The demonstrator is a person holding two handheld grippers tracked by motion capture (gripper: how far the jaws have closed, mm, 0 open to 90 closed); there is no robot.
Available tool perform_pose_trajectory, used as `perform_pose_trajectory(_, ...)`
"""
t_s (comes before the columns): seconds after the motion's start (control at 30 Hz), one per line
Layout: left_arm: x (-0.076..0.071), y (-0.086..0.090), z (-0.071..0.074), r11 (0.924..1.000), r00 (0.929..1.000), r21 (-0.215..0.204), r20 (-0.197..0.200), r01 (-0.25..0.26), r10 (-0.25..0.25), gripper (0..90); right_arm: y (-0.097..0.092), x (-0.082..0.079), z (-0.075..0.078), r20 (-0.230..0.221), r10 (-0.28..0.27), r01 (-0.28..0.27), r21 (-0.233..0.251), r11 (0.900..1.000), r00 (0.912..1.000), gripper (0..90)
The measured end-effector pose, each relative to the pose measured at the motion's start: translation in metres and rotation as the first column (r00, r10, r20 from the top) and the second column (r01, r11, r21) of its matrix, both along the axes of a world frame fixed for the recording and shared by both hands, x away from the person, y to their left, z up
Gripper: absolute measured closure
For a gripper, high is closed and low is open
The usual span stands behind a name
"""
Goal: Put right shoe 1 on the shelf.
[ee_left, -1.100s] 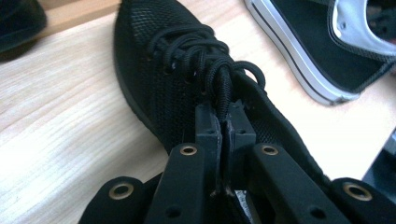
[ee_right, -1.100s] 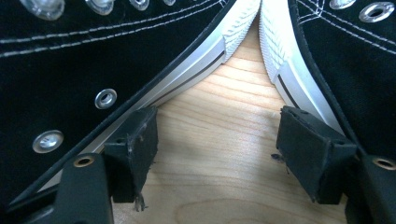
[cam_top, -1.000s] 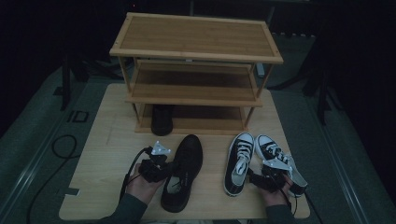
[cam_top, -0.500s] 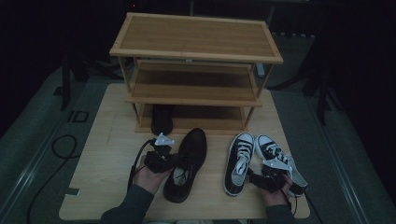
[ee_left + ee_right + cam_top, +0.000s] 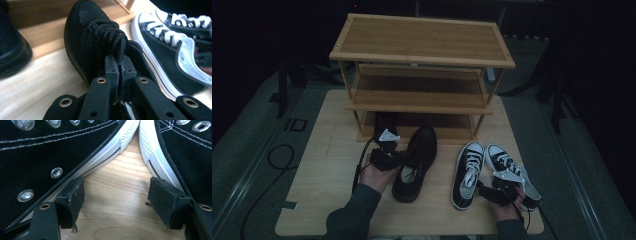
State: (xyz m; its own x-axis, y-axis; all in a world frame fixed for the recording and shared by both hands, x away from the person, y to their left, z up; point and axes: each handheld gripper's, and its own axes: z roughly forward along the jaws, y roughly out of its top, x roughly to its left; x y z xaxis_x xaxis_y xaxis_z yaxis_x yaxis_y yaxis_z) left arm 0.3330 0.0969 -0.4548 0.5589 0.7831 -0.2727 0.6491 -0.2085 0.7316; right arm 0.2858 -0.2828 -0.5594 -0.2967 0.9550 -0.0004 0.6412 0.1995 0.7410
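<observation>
A black mesh lace-up shoe (image 5: 417, 160) lies on the wooden table (image 5: 327, 165), its toe toward the rack. My left gripper (image 5: 399, 160) is shut on it; in the left gripper view the jaws (image 5: 119, 66) pinch the shoe's (image 5: 87, 37) upper edge just beside the laces. A pair of black-and-white sneakers (image 5: 467, 172) (image 5: 512, 172) lies to the right. My right gripper (image 5: 489, 185) sits low between them, open; in the right gripper view its pads (image 5: 116, 195) stand apart over bare wood, one sneaker (image 5: 37, 157) on each side (image 5: 187, 150).
A three-tier wooden shoe rack (image 5: 422, 45) stands at the back of the table. A second black shoe (image 5: 384, 122) rests on its lowest shelf, also seen at the left (image 5: 10, 50) of the left gripper view. A cable lies on the floor at the left.
My left gripper has carried the black shoe forward toward the rack and slightly right. The right gripper and both sneakers have stayed where they were.
</observation>
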Motion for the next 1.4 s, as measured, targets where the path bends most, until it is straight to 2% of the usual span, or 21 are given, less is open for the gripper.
perform_pose_trajectory(0.13,0.021,0.003,-0.006,0.9991,0.9992,-0.013,0.001,-0.040,0.040,87.6,0.000,0.000,0.000,0.000,0.000,0.000,0.000,1.0000,1.0000,28.9)
perform_pose_trajectory(0.23,0.035,0.006,-0.010,0.9970,0.9969,-0.006,0.010,-0.078,0.078,87.6,0.000,0.000,0.000,0.000,0.000,0.000,0.000,1.0000,1.0000,29.0)
perform_pose_trajectory(0.43,0.058,0.009,-0.016,0.9865,0.9870,-0.032,0.001,-0.160,0.161,87.6,0.000,0.000,0.000,0.000,0.000,0.000,0.000,1.0000,1.0000,29.0)
perform_pose_trajectory(0.57,0.068,0.007,-0.018,0.9804,0.9804,-0.022,0.018,-0.196,0.196,87.5,0.000,0.000,0.000,0.000,0.000,0.000,0.000,1.0000,1.0000,28.9)
perform_pose_trajectory(0.6,0.071,0.006,-0.018,0.9780,0.9778,-0.014,0.022,-0.208,0.209,87.5,0.000,0.000,0.000,0.000,0.000,0.000,0.000,1.0000,1.0000,28.9)
perform_pose_trajectory(0.67,0.076,0.007,-0.018,0.9738,0.9739,-0.031,0.021,-0.225,0.226,87.4,0.000,0.000,0.000,0.000,0.000,0.000,0.000,1.0000,1.0000,28.9)
perform_pose_trajectory(0.73,0.080,0.007,-0.019,0.9688,0.9684,-0.022,0.029,-0.247,0.248,87.4,0.000,0.000,0.000,0.000,0.000,0.000,0.000,1.0000,1.0000,28.9)
perform_pose_trajectory(0.83,0.084,0.007,-0.022,0.9578,0.9572,-0.026,0.037,-0.286,0.287,87.4,0.000,0.000,0.000,0.000,0.000,0.000,0.001,1.0000,1.0000,28.9)
perform_pose_trajectory(0.87,0.084,0.008,-0.022,0.9523,0.9512,-0.025,0.047,-0.304,0.305,87.4,0.000,0.000,0.000,0.000,0.001,-0.001,0.001,1.0000,1.0000,29.0)
perform_pose_trajectory(0.97,0.086,0.008,-0.024,0.9448,0.9431,-0.014,0.057,-0.327,0.328,87.3,0.000,0.000,0.000,0.000,0.001,-0.001,0.000,1.0000,1.0000,29.0)
perform_pose_trajectory(1.07,0.087,0.009,-0.026,0.9489,0.9461,-0.019,0.073,-0.315,0.315,84.4,0.000,0.000,0.000,0.000,0.001,-0.001,0.000,1.0000,1.0000,29.0)
perform_pose_trajectory(1.13,0.087,0.012,-0.025,0.9502,0.9474,-0.036,0.073,-0.310,0.311,77.3,0.000,0.000,0.000,0.000,0.001,-0.001,0.000,1.0000,1.0000,28.9)
perform_pose_trajectory(1.17,0.086,0.014,-0.023,0.9487,0.9456,-0.039,0.078,-0.314,0.316,72.7,0.000,0.000,0.000,0.000,0.001,-0.001,0.000,1.0000,1.0000,29.0)
perform_pose_trajectory(1.23,0.083,0.018,-0.022,0.9518,0.9483,-0.048,0.083,-0.303,0.306,65.7,0.000,0.000,0.000,0.000,0.001,-0.001,0.000,1.0000,1.0000,29.0)
perform_pose_trajectory(1.37,0.074,0.025,-0.019,0.9589,0.9555,-0.051,0.084,-0.279,0.283,61.9,0.000,0.000,0.000,0.000,0.001,-0.001,0.000,1.0000,1.0000,29.0)
perform_pose_trajectory(1.4,0.074,0.025,-0.019,0.9589,0.9555,-0.051,0.084,-0.279,0.283,61.3,0.000,0.000,0.000,0.000,0.001,-0.001,0.000,1.0000,1.0000,29.0)
